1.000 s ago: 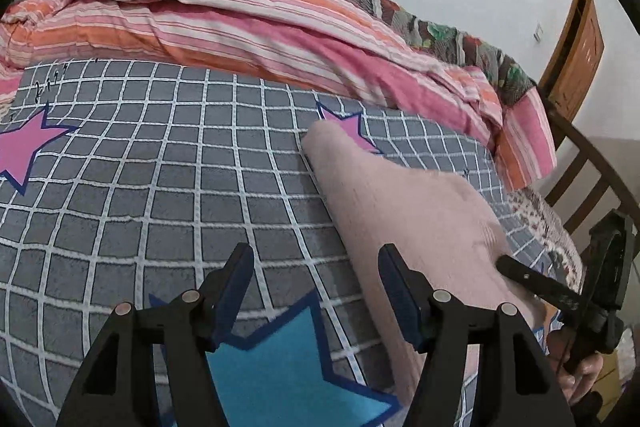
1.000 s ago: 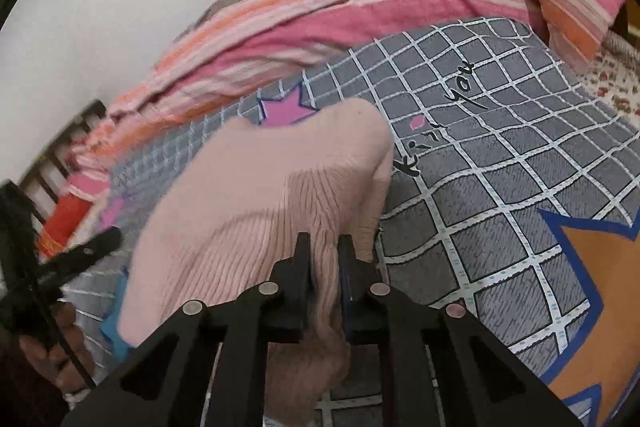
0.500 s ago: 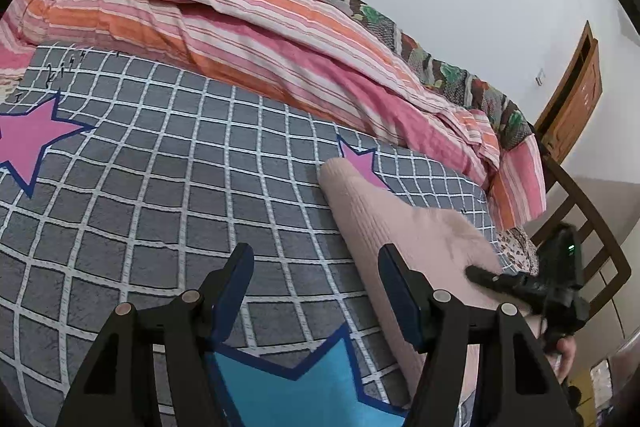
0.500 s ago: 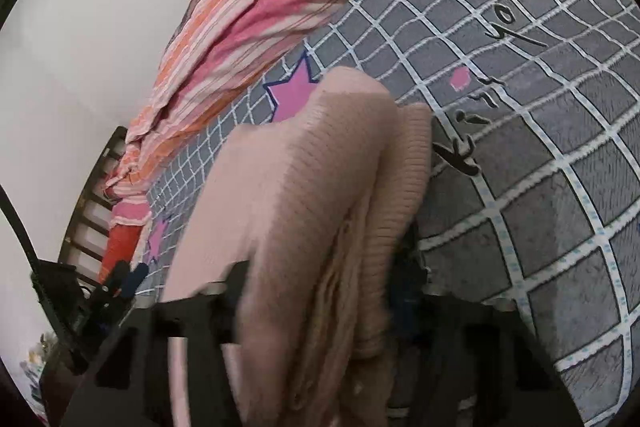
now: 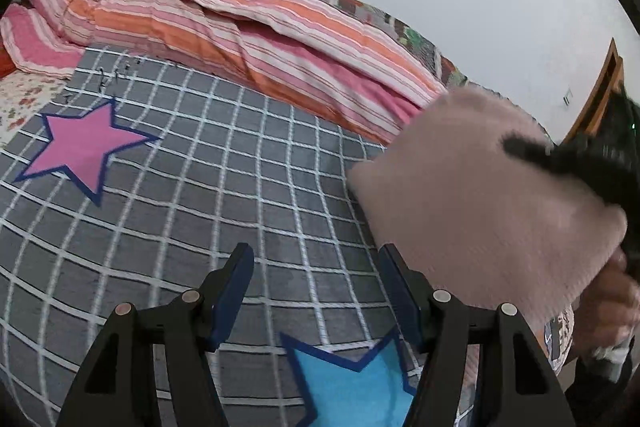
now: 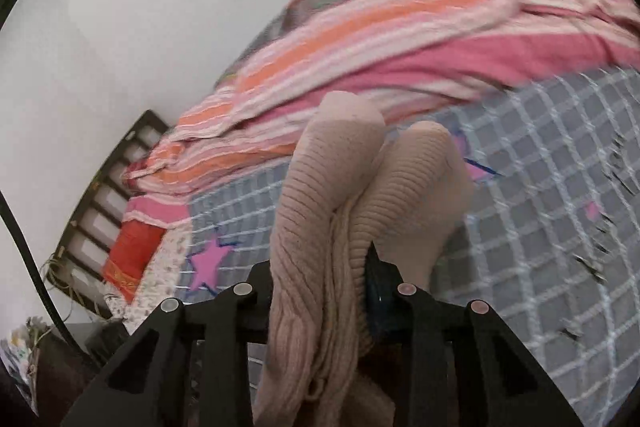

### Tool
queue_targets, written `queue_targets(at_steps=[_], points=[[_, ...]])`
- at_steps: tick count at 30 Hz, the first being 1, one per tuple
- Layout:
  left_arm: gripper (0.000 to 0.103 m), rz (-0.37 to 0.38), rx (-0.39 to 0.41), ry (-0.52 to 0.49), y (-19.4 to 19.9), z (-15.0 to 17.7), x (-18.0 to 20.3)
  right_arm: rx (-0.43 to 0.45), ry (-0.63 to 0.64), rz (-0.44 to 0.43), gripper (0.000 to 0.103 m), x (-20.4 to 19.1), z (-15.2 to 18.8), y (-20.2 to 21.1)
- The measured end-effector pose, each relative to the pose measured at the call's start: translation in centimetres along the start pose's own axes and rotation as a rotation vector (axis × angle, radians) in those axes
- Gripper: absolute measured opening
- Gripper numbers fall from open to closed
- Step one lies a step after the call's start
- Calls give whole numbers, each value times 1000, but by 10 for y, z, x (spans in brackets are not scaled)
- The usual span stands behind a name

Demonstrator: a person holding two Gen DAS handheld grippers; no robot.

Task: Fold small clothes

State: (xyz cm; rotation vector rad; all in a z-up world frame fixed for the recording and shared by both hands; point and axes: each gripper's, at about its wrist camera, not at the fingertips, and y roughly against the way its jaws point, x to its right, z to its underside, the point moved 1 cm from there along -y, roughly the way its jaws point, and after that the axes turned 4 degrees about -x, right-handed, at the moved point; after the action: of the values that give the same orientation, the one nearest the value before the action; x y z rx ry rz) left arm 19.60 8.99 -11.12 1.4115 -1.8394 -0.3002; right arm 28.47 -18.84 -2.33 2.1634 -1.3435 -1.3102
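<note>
A pale pink ribbed knit garment (image 6: 320, 187) hangs doubled over, lifted off the bed. My right gripper (image 6: 320, 267) has it bunched between its fingers, and the jaws are closing on the thick fold. In the left wrist view the garment (image 5: 472, 195) floats at the right, with one black finger (image 5: 528, 147) of the right gripper across it and a person's hand (image 5: 608, 307) below. My left gripper (image 5: 316, 259) is open over the grey checked blanket (image 5: 200, 187), just left of the garment, with nothing between its fingers.
A pink and orange striped quilt (image 5: 240, 27) is heaped along the far side of the bed against the wall. A dark slatted headboard (image 6: 104, 187) and a red pillow (image 6: 132, 255) are at one end. Brown wooden furniture (image 5: 600, 95) stands at the right.
The garment lay on the blanket; now my right gripper has raised it into the air, folded over. My left gripper has shifted left across the blanket and stayed open.
</note>
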Motion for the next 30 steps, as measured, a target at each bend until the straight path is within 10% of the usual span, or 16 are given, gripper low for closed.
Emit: queue_targets(at_steps=[6,13,20,30], points=[[62,-15,14,2,1,-4,-13,77,-180,-234,33,41,-2,-11],[62,-27,-83,-88,-29,20,3,-86,-218,2,40,151,59,-56],[62,-28,-98,-126,-42,19,30,23,97,175,41,114,49,-26],[65,-145,-116,-171,-102,-14,56,-32,137,291,28,139,28,-58]])
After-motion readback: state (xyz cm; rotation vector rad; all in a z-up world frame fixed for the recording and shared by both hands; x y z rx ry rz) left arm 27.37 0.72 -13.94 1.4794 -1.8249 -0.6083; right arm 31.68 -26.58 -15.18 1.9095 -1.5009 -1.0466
